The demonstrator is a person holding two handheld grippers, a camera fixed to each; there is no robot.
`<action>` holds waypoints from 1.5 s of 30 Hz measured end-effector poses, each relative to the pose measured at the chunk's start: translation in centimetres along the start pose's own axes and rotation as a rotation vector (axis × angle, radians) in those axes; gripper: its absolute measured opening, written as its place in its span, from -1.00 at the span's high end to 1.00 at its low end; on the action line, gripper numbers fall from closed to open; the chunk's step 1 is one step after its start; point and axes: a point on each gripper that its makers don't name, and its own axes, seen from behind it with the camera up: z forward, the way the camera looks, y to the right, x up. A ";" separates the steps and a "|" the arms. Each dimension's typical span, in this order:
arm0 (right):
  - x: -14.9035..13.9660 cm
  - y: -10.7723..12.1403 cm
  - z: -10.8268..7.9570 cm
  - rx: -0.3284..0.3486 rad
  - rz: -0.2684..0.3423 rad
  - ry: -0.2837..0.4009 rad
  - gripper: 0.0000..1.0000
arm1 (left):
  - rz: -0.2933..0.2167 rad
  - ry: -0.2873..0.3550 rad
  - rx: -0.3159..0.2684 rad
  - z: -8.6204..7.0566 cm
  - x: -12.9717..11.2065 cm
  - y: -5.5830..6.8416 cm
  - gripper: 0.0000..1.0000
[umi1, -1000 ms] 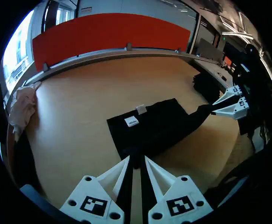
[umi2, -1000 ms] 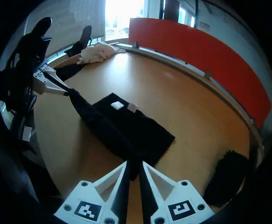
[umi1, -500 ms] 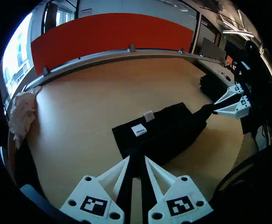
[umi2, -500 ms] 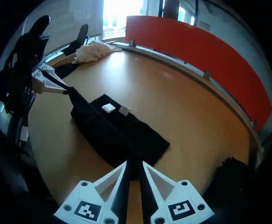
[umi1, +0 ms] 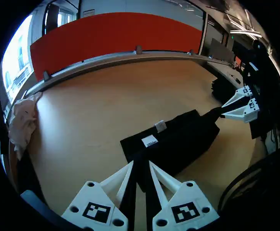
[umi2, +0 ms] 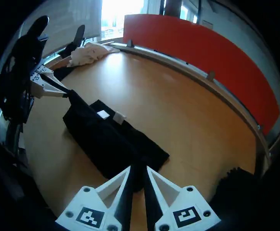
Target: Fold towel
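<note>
A black towel (umi1: 178, 140) with two white tags lies on the wooden table (umi1: 101, 100), its near edge lifted and carried over the flat part. My left gripper (umi1: 140, 169) is shut on one corner of that edge. The right gripper (umi1: 220, 111) appears farther off at the right, pinching the other corner. In the right gripper view my right gripper (umi2: 139, 171) is shut on the towel (umi2: 101, 138), and the left gripper (umi2: 65, 94) holds the far corner at the left. The raised edge hangs taut between the two grippers.
A pale pink cloth (umi1: 20, 115) lies at the table's left edge, also seen as a cloth heap (umi2: 88, 54). A dark stack of folded fabric (umi1: 222, 84) sits at the far right. A red partition (umi1: 113, 34) runs along the table's back edge. Office chairs (umi2: 36, 30) stand beyond.
Both grippers have carried the lifted towel edge forward over the flat part. The exposed flat area has shrunk and the tags sit closer to the fold.
</note>
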 end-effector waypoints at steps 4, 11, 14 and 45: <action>-0.1 0.3 0.5 -0.001 0.004 -0.008 0.69 | 0.005 -0.004 -0.001 0.6 0.0 -0.2 0.75; -0.6 1.0 2.3 -0.010 0.010 -0.028 0.63 | 0.004 -0.017 0.011 2.8 -0.8 -0.9 0.75; -1.0 1.3 3.3 -0.017 0.016 -0.041 0.59 | 0.000 -0.022 0.021 3.8 -1.1 -1.2 0.76; -1.4 3.8 5.4 -0.099 0.019 -0.051 -0.89 | -0.016 -0.042 0.099 5.9 -1.7 -3.3 0.20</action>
